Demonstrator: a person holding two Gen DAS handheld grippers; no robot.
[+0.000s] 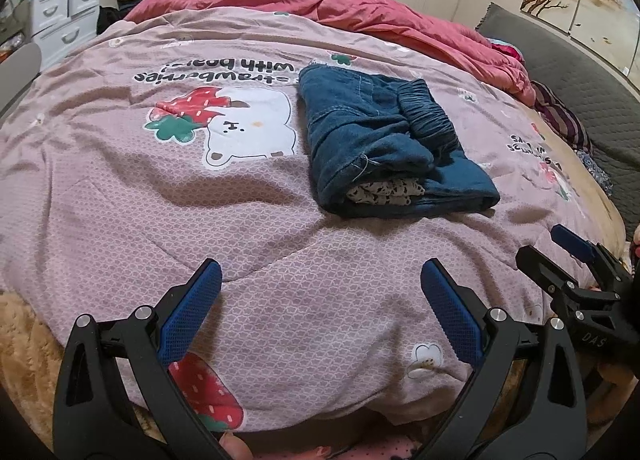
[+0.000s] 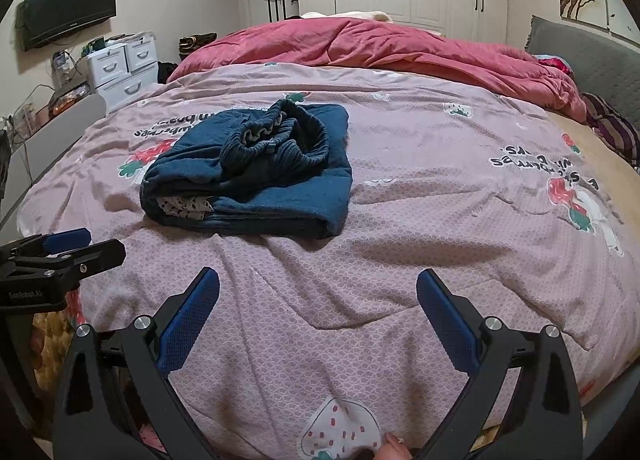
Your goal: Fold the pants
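Both grippers, left (image 1: 320, 284) and right (image 2: 318, 292), gape wide, empty, near the bed's (image 1: 100, 187) front edge; we note folded pants (image 1: 384, 139) ahead mid-bed, right gripper nearer.

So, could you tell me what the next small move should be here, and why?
Probably none beyond a tidy-up: the pants already lie folded in a compact bundle on the quilt, and both the left tongs and right tongs are open, holding nothing. At most, tuck down the bunched waistband.
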